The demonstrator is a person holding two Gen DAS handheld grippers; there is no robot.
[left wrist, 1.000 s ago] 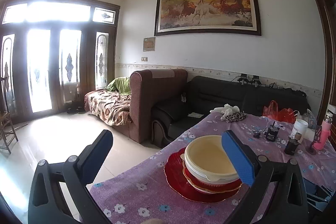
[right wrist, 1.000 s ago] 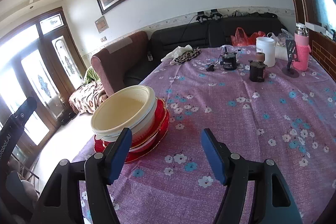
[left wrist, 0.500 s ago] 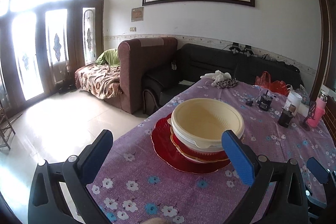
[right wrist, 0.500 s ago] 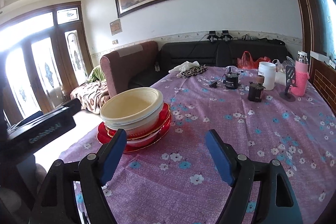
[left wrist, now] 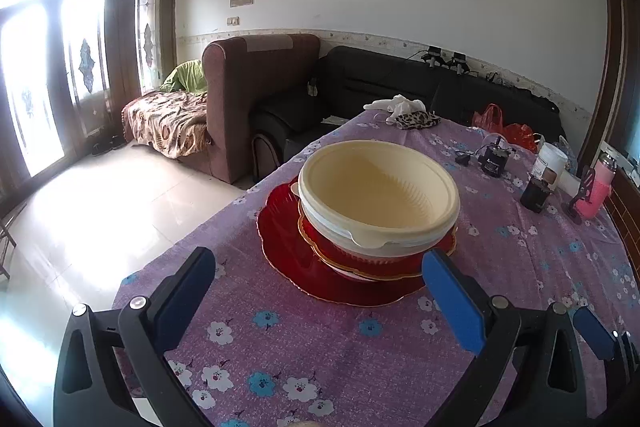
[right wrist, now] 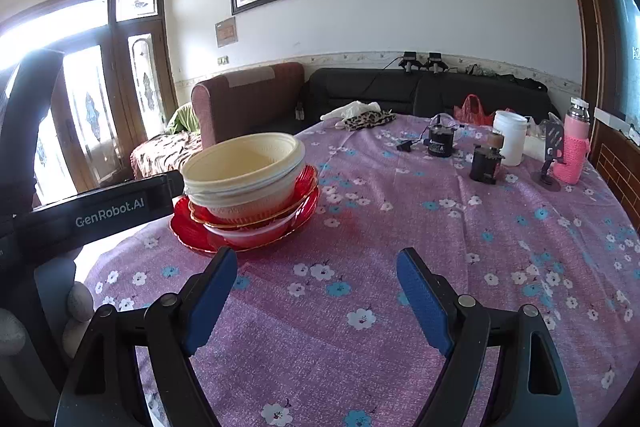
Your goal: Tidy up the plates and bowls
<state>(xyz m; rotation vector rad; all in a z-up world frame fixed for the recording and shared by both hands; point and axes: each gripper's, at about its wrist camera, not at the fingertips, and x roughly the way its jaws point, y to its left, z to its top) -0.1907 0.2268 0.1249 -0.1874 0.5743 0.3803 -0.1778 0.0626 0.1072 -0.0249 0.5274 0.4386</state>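
**Stack of dishes at desk edge, both tongs parted and empty**

Left wrist view. Left tongs (left wrist: 318,293) spread wide, nothing between the blue pads. Centre frame: a cream bowl (left wrist: 378,193) sits on top of a stack, with a gold-rimmed red dish (left wrist: 334,253) under it and a wide red plate (left wrist: 288,255) at the base, all on the desk (left wrist: 320,351). The bowl looks like matte plastic, with a ribbed inner wall, a thick rolled rim and a small tab at the near side. The red pieces are glossy, translucent, with scalloped edges. A pale layer shows between bowl and dish; what it is I cannot tell.

Right wrist view. Right tongs (right wrist: 316,293) also wide apart and empty, over bare cloth right of the stack. The stack (right wrist: 246,197) lies centre left, near the desk's left edge; the bowl is nested slightly off-centre, the red rims fanning out right. The cloth is purple, floral, with a soft nap. The left tool's black body crosses the left of frame just beside the stack.

Judgement: the dishes already lie nested, which fits either a finished pile or one awaiting sorting. For any grip, the bowl's rim or tab suits the pads; glossy red rims may slip, so close squarely and lift level.
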